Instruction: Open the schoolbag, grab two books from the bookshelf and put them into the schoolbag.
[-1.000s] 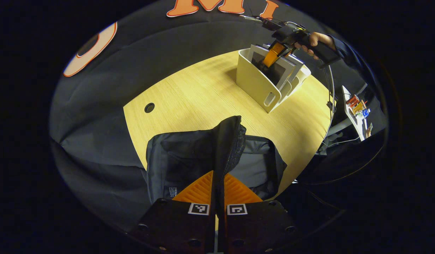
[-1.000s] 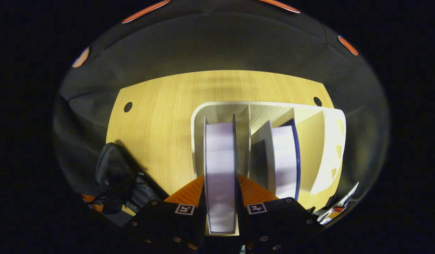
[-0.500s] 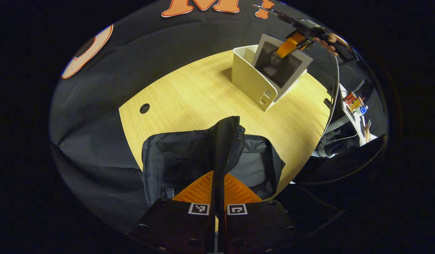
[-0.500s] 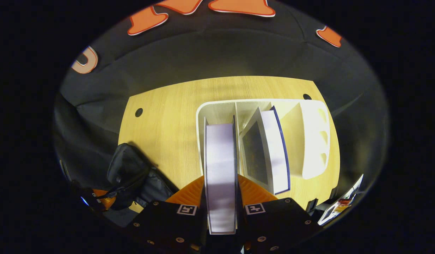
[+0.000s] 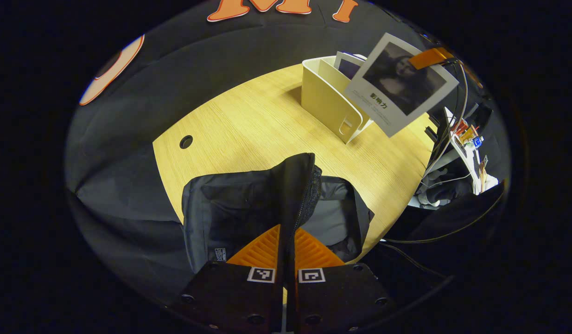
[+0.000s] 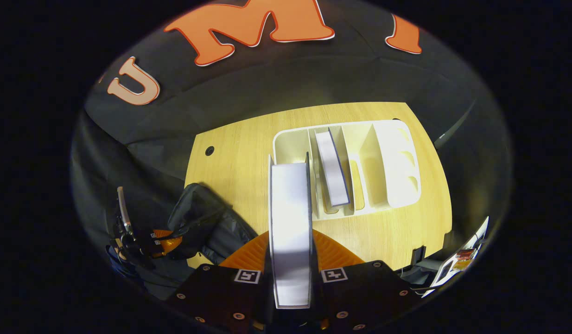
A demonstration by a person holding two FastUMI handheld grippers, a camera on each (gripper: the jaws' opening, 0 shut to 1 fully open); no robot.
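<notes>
Two books: one book (image 6: pixel 289 232) is clamped between the right gripper (image 6: pixel 289 253) fingers, now lifted clear of the white bookshelf (image 5: pixel 327 99) at the table's (image 5: pixel 249 125) far right corner, whereas a second ago it stood inside. The second book (image 6: pixel 331 169) stays in the shelf. The left gripper (image 5: pixel 286 253) remains closed on the raised flap of the one open schoolbag (image 5: pixel 239 208) at the near edge.

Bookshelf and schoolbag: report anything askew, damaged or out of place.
Nothing looks damaged or spilled. The remaining book leans tilted in its bookshelf slot. The lifted book hangs tilted in the right gripper. The schoolbag flap is pinched upright by the left gripper.
</notes>
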